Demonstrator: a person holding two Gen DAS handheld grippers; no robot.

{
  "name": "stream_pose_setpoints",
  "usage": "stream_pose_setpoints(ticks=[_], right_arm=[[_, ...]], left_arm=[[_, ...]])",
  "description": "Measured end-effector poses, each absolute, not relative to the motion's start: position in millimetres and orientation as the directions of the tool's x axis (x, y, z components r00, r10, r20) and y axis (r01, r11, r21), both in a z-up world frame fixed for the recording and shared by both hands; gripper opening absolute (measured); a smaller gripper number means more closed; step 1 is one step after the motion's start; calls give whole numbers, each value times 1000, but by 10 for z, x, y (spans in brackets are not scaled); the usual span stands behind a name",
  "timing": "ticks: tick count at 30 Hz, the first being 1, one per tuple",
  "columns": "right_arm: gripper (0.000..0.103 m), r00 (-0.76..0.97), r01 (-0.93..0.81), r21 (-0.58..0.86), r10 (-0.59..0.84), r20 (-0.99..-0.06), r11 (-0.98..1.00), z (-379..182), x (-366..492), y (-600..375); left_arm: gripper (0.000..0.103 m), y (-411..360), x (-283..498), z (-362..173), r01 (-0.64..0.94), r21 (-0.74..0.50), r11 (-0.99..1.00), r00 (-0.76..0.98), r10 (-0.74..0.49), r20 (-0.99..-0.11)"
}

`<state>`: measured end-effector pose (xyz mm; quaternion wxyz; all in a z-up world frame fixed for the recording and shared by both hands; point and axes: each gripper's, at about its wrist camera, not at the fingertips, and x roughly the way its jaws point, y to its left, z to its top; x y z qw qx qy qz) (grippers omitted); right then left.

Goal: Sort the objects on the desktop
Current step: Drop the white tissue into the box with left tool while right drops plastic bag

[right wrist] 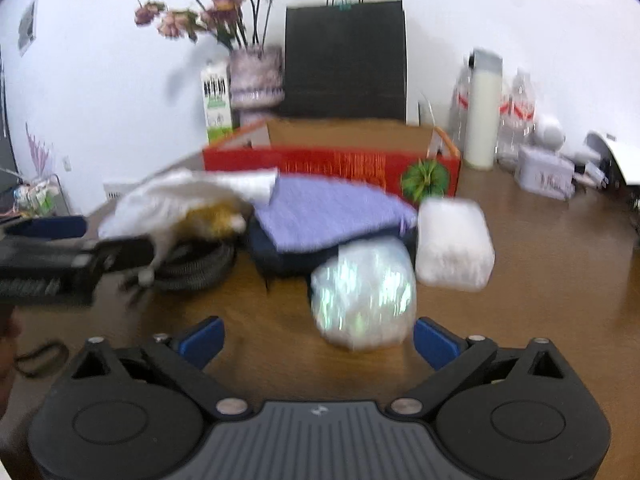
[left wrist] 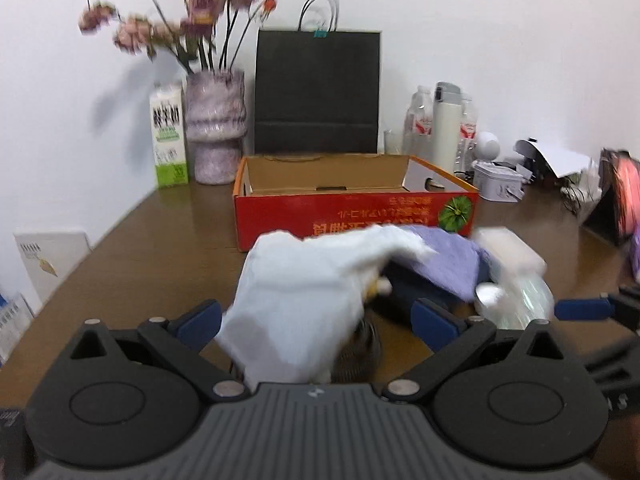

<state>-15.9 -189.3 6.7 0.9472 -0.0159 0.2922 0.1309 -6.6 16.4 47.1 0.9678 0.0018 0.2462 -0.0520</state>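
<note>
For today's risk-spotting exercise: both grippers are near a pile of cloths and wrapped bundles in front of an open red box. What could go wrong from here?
1. The white cloth drapes over the left gripper and other items; lifting it may drag the coiled black cable along.
2. The shiny wrapped bundle sits between the open right gripper fingers and looks slippery, so it could squirt out.
3. The two grippers are close and could collide.

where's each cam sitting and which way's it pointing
Left wrist: on the left gripper, looking along its fingers across the table at a white cloth and the red box; the right gripper's fingertip shows at right.
Right wrist: on the right gripper, facing an iridescent bundle; the left gripper shows at left.
Both share box and black bag.
</note>
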Motion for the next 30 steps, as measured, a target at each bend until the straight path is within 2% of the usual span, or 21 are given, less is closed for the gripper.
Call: stream_pose_setpoints(ticks=[1,2,3,4,5,6,8,10,16,20,26,30], right_arm=[[87,802,-248,38,227,-553,968,102,-112,-1891],[87,806,-239,27,214,-552,971,114,-45,-1893],[80,805,-236,11,202,-558,972,98,31,-1889],[58,799,-226,-16,176,-574,974,69,101,-1871],[47,792,-213,-35,152,-591,977,43,140,-1860],[44,784,-210,-31,150,-602,977,24,150,-1877],[42,788,-224,5,184,-587,975,34,89,-1932],[41,793,-234,22,204,-573,972,78,7,-1958],[40,864,-242,-4,214,-456,970,488,-282,-2021],[40,889,-263,19,250,-384,965,833,-318,-2119],[41,885,-271,44,267,-381,962,1186,403,-2198],[41,855,-211,108,237,-461,972,1234,1488,-2314]], left_arm=[[101,180,82,468,91,-37,995,864,-97,-494],[89,187,190,464,90,-40,995,865,-98,-493],[78,187,268,450,89,-36,995,866,-96,-490],[55,194,322,443,84,-37,996,856,-91,-508],[45,211,342,445,62,-37,997,852,-72,-518],[42,242,318,471,59,-54,997,857,-78,-509],[19,314,211,529,76,-85,993,870,-108,-480],[11,393,109,621,105,-126,987,887,-150,-437],[7,367,-79,1081,103,-156,982,923,-153,-352],[7,335,64,1360,111,-173,979,924,-166,-345],[7,268,995,1591,133,-123,984,888,-173,-425],[7,163,1904,1507,157,-84,984,823,-177,-540]])
